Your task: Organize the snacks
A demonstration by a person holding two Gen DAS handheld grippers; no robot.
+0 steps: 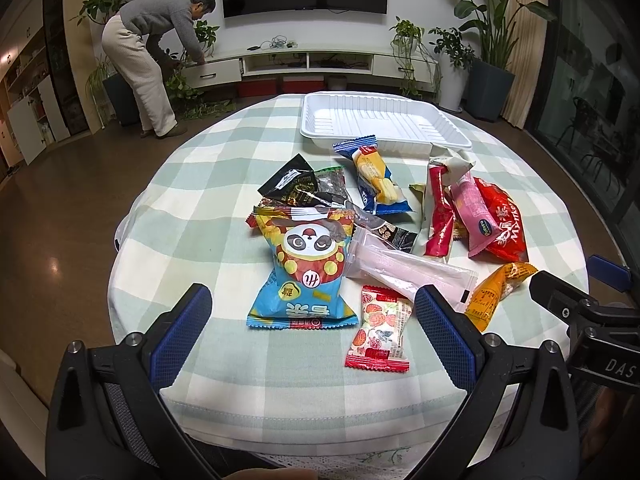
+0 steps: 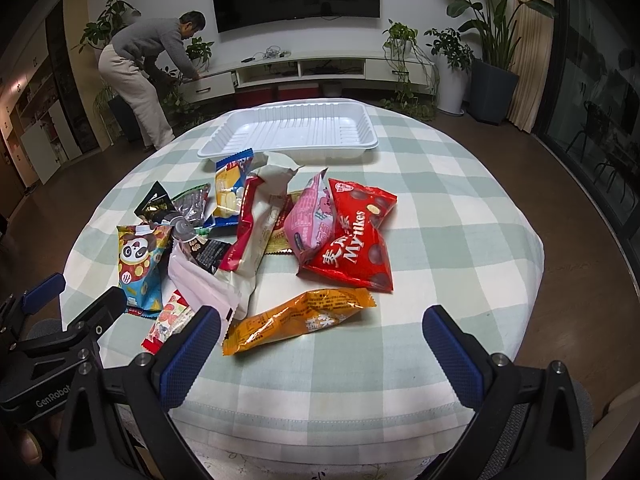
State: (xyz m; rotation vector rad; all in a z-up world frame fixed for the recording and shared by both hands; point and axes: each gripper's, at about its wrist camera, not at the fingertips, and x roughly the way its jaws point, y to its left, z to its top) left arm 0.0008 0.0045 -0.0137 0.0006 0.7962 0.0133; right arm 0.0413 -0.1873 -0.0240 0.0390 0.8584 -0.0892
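I have both grippers low at the near edge of the round checked table (image 2: 440,216), and both are spread wide with nothing between the fingers. My left gripper (image 1: 312,320) frames the panda bag (image 1: 306,268) and the small red-and-white packet (image 1: 380,330), yet its blue pads touch neither. My right gripper (image 2: 322,342) is released too, its left finger just beside the orange packet (image 2: 298,320), which lies across the cloth in front of it; I can't tell if they touch. The rest of the snacks sit heaped mid-table: the red Mylikes bag (image 2: 354,240) with the pink pouch (image 2: 310,220) leaning on it, a pale pink sleeve (image 1: 408,270), a blue-and-yellow biscuit pack (image 1: 376,176), dark wrappers on the left. The white tray (image 2: 296,128) waits at the far side, bare. Beyond the table, a person (image 1: 154,56) bends at the TV cabinet (image 1: 320,60).
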